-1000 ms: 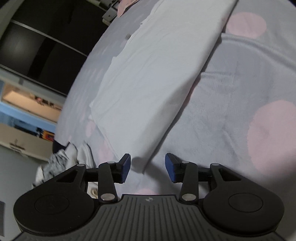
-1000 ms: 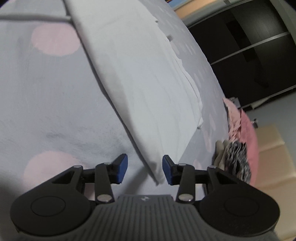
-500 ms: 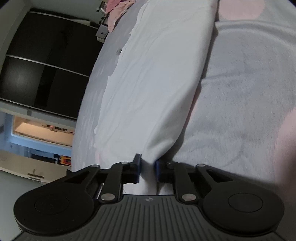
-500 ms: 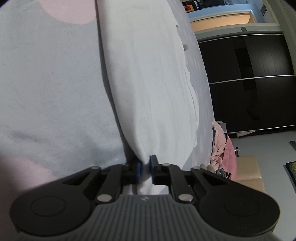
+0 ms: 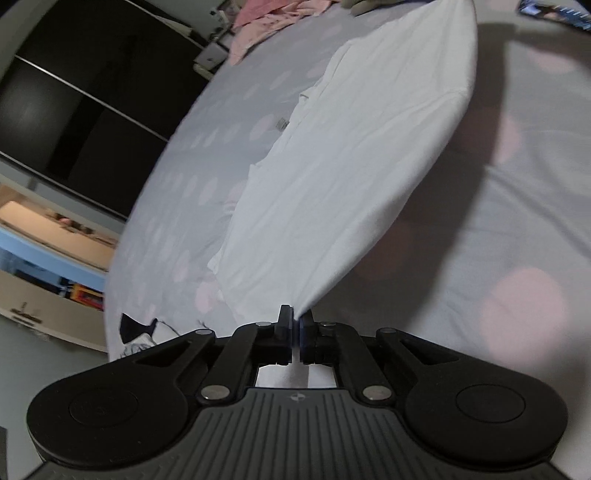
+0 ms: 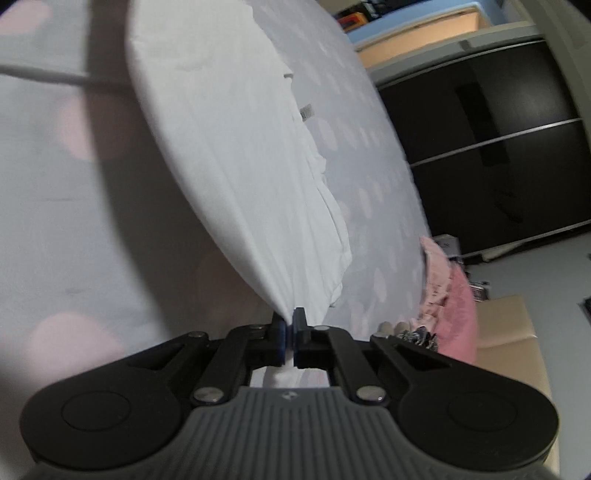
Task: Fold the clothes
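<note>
A white garment (image 5: pixel 343 177) lies partly folded on a grey bed cover with pink dots (image 5: pixel 517 206). My left gripper (image 5: pixel 296 320) is shut on one near corner of it and holds that edge lifted off the bed. My right gripper (image 6: pixel 289 320) is shut on the other near corner of the white garment (image 6: pixel 236 155), also lifted. The cloth stretches taut away from both grippers and casts a dark shadow on the cover (image 6: pixel 55 221). A small label (image 6: pixel 306 110) shows at the garment's far edge.
Pink clothes (image 5: pixel 266 18) lie at the far end of the bed; a pink pile (image 6: pixel 450 306) and a patterned item (image 6: pixel 417 338) lie at the bed's edge. A black and white garment (image 5: pixel 140 330) lies near left. Dark wardrobe doors (image 6: pixel 498 129) stand beyond the bed.
Both grippers closed on the garment's near corners and then lifted them, so the near edge has risen off the bed and a shadow has appeared under it.
</note>
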`<state>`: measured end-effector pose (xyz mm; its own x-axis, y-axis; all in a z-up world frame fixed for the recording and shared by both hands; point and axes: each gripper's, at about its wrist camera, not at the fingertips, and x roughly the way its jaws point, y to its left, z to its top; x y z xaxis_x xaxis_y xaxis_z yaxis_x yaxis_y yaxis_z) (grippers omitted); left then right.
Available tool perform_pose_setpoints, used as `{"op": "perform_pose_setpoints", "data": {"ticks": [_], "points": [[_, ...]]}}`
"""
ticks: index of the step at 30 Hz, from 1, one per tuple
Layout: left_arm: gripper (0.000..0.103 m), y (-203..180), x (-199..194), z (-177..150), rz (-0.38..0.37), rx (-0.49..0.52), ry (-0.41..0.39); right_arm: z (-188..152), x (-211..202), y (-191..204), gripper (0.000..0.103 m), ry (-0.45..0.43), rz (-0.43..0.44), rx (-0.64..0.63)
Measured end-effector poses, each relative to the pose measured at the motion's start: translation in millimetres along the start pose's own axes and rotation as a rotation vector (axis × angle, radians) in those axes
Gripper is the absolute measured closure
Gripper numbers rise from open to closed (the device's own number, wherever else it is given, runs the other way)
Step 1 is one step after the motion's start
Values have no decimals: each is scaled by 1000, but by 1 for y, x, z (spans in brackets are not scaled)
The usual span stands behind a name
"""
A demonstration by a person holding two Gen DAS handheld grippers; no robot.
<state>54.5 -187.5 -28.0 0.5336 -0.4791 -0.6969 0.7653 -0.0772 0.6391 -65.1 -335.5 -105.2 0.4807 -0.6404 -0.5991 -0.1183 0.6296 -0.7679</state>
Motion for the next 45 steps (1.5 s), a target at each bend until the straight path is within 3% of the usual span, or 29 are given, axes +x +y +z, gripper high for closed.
{"op": "perform_pose_setpoints", "data": {"ticks": [10,19,24,27,32,39,43,45], "points": [[102,-29,-90,-35,-190,110,11,-29,-110,20,100,-36,241,-89],[101,-74,-79,-62,-305,91,79,-32,-106,68,99,3,380,-188],[98,-71,-78,-66,-388,40,101,-32,-96,65,95,12,445,-176],[92,-61,-86,-67,-448,-22,82,-35,-102,50,95,-16,520,-72],[88,-31,-86,-62,-501,-195,27,-39,-96,2,91,-45,555,229],[86,8,-79,-35,-453,-399,-41,-42,-74,-73,88,-24,517,649],[86,32,-65,-20,-420,-574,-77,-41,-62,-106,60,-19,501,839],[86,41,-55,-14,-412,-664,-94,-43,-51,-114,56,-2,489,931]]}}
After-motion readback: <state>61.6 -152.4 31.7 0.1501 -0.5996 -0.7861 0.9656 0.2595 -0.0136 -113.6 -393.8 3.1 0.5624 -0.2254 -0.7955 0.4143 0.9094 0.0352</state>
